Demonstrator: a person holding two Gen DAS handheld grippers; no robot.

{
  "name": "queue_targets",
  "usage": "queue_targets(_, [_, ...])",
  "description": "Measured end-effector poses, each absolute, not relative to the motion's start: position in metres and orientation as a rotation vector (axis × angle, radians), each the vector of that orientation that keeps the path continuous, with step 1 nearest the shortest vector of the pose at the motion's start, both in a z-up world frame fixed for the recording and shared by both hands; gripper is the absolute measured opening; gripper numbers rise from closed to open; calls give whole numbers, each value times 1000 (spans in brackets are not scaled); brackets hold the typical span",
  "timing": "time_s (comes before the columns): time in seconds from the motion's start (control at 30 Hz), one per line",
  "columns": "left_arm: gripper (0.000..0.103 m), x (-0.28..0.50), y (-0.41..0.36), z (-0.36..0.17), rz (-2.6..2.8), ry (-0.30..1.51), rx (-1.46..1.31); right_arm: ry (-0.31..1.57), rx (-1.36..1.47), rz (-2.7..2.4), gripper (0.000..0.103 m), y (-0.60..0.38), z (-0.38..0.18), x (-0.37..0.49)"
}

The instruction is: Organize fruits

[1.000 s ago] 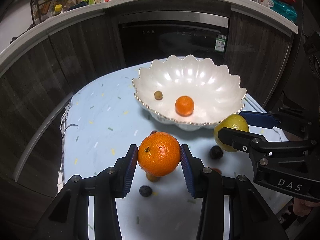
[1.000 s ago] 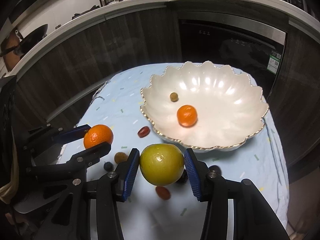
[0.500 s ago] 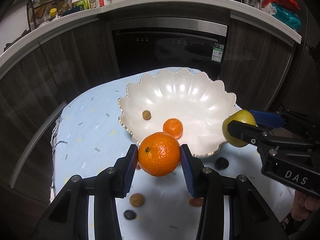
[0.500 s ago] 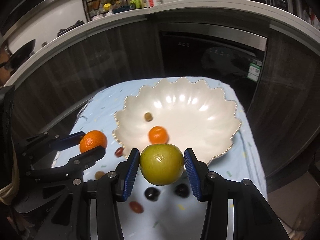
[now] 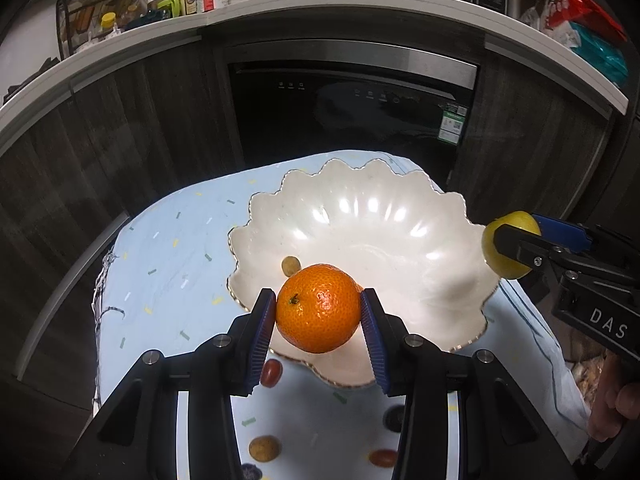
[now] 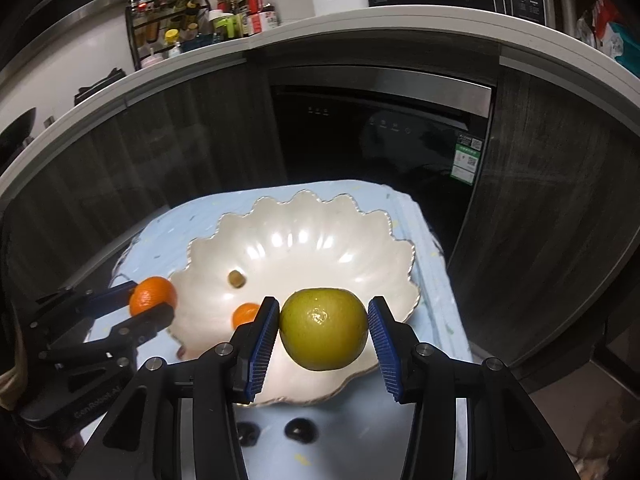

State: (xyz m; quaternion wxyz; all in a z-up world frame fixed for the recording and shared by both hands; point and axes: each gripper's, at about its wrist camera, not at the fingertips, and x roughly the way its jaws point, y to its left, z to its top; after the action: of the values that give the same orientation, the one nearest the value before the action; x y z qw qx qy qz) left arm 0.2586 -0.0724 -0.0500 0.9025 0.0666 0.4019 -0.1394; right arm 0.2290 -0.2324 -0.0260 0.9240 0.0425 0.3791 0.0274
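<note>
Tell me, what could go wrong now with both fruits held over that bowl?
Dropped from this height, the orange or the yellow-green fruit might bounce out of the shallow white bowl or knock the small orange inside. The two hand-held grippers, left and right, could also bump.

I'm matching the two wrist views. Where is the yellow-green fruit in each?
Left wrist view: yellow-green fruit at the right edge, beside the bowl's rim.
Right wrist view: yellow-green fruit low centre, between the blue fingers.
Shared landmark: the scalloped white bowl.
</note>
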Motion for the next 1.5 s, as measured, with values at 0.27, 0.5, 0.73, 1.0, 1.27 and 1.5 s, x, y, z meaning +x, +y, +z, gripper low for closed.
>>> queue_targets(0.27, [43, 279, -73, -57, -263, 842, 130, 780, 80, 20, 47, -241, -30, 248])
queue_targets(0.5, [43, 294, -75, -63, -249, 852, 127, 792, 80, -11, 47, -248, -37, 265])
queue_targets(0.73, [43, 310, -77, -73, -238, 880, 118, 814, 90, -29, 47, -255, -47, 286])
queue_targets(1.0, [43, 321, -82, -79, -244, 907, 132, 838, 93, -32, 48, -260, -55, 302])
queue_targets(1.27, [43, 327, -83, -88, -233, 936, 141, 883, 91, -28, 48, -260, -67, 310])
queue_targets(1.5, [44, 327, -81, -91, -221, 959, 137, 898, 84, -31, 48, -258, -70, 311])
